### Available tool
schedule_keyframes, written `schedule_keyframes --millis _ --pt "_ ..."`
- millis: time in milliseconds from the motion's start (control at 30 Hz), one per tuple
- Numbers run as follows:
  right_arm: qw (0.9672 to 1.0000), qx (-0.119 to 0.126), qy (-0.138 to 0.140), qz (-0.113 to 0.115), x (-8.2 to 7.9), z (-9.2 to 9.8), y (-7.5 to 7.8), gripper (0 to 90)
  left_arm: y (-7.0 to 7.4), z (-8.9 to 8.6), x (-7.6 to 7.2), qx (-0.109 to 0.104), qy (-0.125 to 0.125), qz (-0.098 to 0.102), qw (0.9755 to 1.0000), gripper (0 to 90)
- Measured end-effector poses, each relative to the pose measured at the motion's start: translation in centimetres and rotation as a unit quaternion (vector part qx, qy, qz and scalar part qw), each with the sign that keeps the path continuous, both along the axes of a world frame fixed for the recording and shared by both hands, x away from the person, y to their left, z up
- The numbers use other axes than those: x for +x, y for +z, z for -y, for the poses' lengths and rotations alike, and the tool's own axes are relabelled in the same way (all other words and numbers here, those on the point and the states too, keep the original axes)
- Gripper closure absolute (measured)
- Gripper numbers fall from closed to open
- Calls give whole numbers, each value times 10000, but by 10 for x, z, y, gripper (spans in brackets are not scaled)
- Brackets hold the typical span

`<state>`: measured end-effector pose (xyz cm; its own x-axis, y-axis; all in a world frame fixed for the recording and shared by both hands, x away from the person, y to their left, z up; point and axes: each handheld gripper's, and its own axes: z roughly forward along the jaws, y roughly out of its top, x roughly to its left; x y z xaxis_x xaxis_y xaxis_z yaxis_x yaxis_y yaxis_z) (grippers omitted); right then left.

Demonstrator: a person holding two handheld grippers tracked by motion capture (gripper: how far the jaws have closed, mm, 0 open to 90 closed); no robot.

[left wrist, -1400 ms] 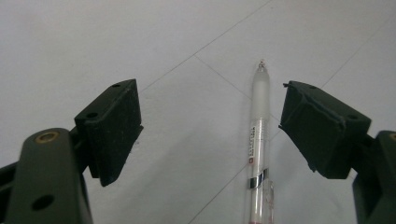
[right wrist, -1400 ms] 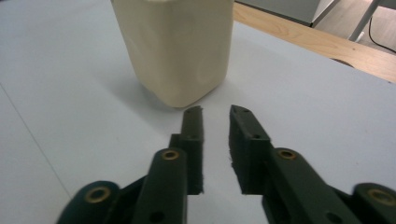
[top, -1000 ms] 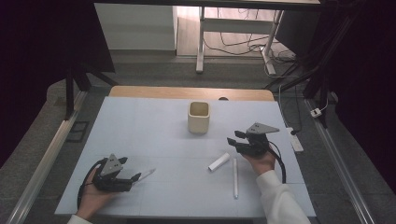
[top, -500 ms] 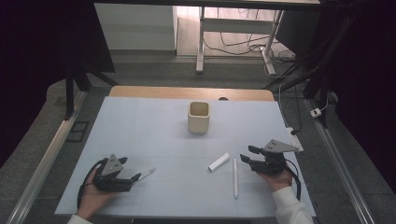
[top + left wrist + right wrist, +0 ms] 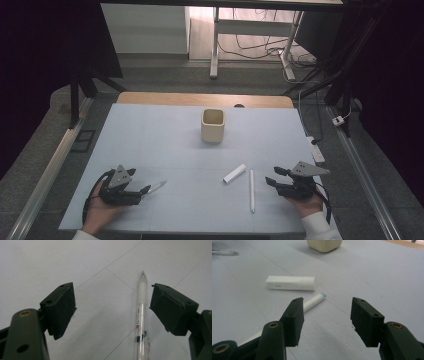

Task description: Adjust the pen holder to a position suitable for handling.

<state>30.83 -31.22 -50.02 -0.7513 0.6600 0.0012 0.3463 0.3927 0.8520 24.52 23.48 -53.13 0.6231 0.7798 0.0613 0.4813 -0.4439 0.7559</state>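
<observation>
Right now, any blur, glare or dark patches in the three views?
High view: table evenly lit, surroundings near black, bright spill at the back, cup sharp. Left gripper view: pen crisp, small glint on its metal band. Right gripper view: jaws soft up close, eraser sharp, cup cut off at the top.

No text can be read for certain. The clear pen [image 5: 140,315] carries a small label on its barrel in the left gripper view — a red mark with fine print running lengthwise beside it, too small to make out. The white block [image 5: 290,283] bears a faint grey word on its side in the right gripper view — blurred, its letters not legible. Neither print can be told in the high view.
</observation>
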Motion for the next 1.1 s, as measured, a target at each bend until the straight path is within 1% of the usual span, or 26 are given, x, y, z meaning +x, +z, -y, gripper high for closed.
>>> schedule_keyframes --millis 133,200,267,367,400,433,500,533,633,700,800,900,967,1000,1100 --pt "9999 -65 81 19 0 -2 -1 440 0 -2 0 -18 22 13 10000 199" --pt "9998 -179 74 20 -1 -4 -2 440 1 -2 0 -18 18 24 10000 199" --pt "9997 -232 119 15 -1 -6 -3 439 2 -2 0 -23 15 35 10000 199" --pt "9997 -214 119 35 -1 -8 -4 439 3 -2 0 -14 -14 20 10000 201" --pt "9995 -281 113 30 -1 -8 -3 439 3 -2 0 -28 -23 7 10000 204" --pt "9996 -254 140 36 -1 -8 -3 439 3 -3 0 -45 -29 5 10000 207" --pt "9995 -267 142 33 -1 -8 -3 439 4 -2 0 -51 -31 18 10000 207" --pt "9994 -312 117 35 -1 -8 -3 440 5 -2 0 -43 -42 11 10000 207" --pt "9994 -311 114 33 0 -7 -4 438 6 -1 2 -31 -83 -1 10000 207" --pt "9995 -285 114 23 1 -6 -4 439 10 1 5 -41 -144 -36 9999 210" --pt "9996 -282 94 13 1 -6 -4 439 21 5 13 -22 -244 -59 9997 215" --pt "9996 -276 102 29 0 -6 -3 437 33 8 19 -173 -345 -84 9992 226" --pt "9996 -250 96 40 0 -5 -3 438 38 10 22 -204 -386 -156 9989 234" --pt "9997 -229 100 30 0 -5 -3 438 40 11 25 -205 -423 -228 9986 239" --pt "9997 -239 101 15 0 -5 -4 438 42 13 31 -122 -483 -463 9977 240"
